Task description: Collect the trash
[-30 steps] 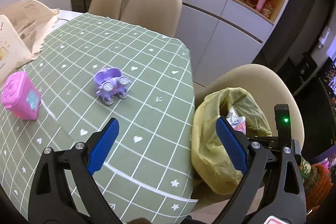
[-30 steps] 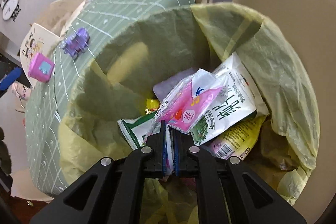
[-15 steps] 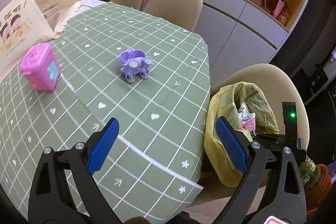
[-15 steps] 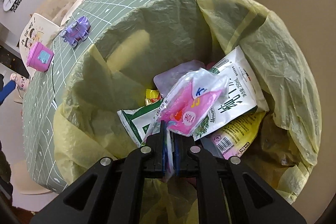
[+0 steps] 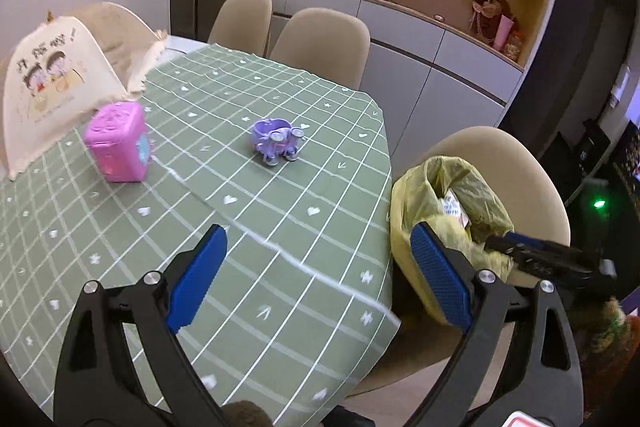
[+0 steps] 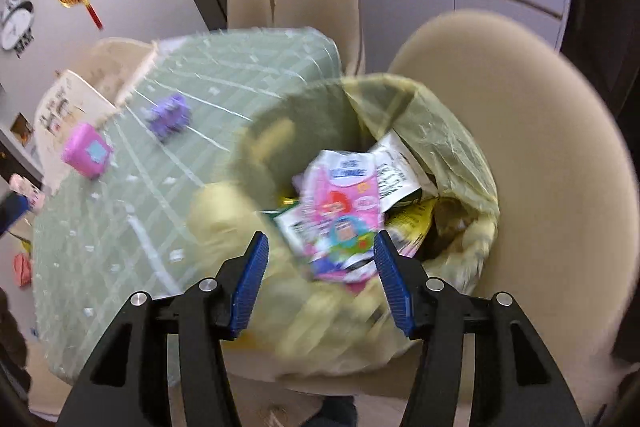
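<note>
dropping the wrapper (image 6: 340, 215) into the bag (image 6: 452, 143) on the chair (image 6: 540, 147): r gripper (image 6: 318, 281) jaws opening, wrapper loose between them, not pinched. l gripper (image 5: 318, 275) spread wide, nothing in it, over the table (image 5: 280, 247).

risk: wrapper sits high on the pile near the rim, so it could slide out, or a finger could snag the thin bag & tip it.

vs 1 s ago: r jaws were clenched on the wrapper, deeper in the bag; both views now sit further back.
</note>
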`<state>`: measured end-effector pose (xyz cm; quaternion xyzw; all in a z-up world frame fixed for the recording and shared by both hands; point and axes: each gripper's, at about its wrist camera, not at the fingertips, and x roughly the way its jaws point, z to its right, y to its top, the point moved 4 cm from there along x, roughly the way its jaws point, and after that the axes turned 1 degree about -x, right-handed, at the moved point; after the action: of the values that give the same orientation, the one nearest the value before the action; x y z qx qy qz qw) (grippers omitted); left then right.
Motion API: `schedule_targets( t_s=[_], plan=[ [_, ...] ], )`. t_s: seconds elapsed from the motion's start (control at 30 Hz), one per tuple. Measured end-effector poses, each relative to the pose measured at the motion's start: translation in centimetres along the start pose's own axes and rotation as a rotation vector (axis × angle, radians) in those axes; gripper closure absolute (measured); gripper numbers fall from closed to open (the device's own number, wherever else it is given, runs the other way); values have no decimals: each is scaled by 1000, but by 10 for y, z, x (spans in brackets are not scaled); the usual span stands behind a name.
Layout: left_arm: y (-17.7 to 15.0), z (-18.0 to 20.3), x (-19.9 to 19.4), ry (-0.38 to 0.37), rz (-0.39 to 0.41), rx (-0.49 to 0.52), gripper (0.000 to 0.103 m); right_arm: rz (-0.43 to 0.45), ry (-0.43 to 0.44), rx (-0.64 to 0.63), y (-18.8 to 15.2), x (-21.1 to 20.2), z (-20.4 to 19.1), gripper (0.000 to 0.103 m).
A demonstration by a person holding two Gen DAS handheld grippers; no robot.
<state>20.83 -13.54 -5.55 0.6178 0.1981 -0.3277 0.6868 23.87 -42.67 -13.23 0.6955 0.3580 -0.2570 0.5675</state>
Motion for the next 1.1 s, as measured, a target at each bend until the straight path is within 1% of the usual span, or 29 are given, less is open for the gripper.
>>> schedule_targets(
  t_s=[0.1, 0.17, 0.23, 0.27, 0.43, 0.47, 0.53, 0.6, 0.67, 0.77, 0.87, 1.1],
  plan=[
    [-16, -3, -25, 4, 29, 22, 14, 100, -15, -40, -20, -46, -38, 51],
    [-29, -3, -42, -17, 38, 32, 14, 154, -21, -59, -37, -74, -62, 51],
    [-41, -1, -58, -15, 57, 53, 14, 197, -35, -87, -55, -97, -85, 51],
    [-47, -1, -64, -7, 65, 63, 14, 216, -47, -104, -68, -109, -98, 51],
    [-79, 1, -98, 57, 96, 101, 14, 254, -81, -135, -113, -151, -132, 51],
    [-86, 2, -105, 81, 104, 114, 15, 268, -99, -139, -120, -161, -139, 51],
    [-93, 4, -116, 99, 124, 133, 15, 284, -116, -134, -127, -170, -145, 51],
    [-101, 7, -125, 85, 134, 142, 15, 295, -128, -120, -136, -179, -150, 51],
    [-109, 9, -130, 64, 123, 143, 15, 295, -129, -113, -141, -184, -154, 51],
    [-115, 9, -136, 60, 115, 144, 16, 298, -134, -113, -149, -189, -159, 51],
    [-119, 8, -143, 78, 127, 139, 16, 304, -141, -114, -154, -192, -159, 51],
    [-122, 2, -153, 92, 142, 120, 16, 311, -143, -118, -158, -196, -161, 51]
  ],
)
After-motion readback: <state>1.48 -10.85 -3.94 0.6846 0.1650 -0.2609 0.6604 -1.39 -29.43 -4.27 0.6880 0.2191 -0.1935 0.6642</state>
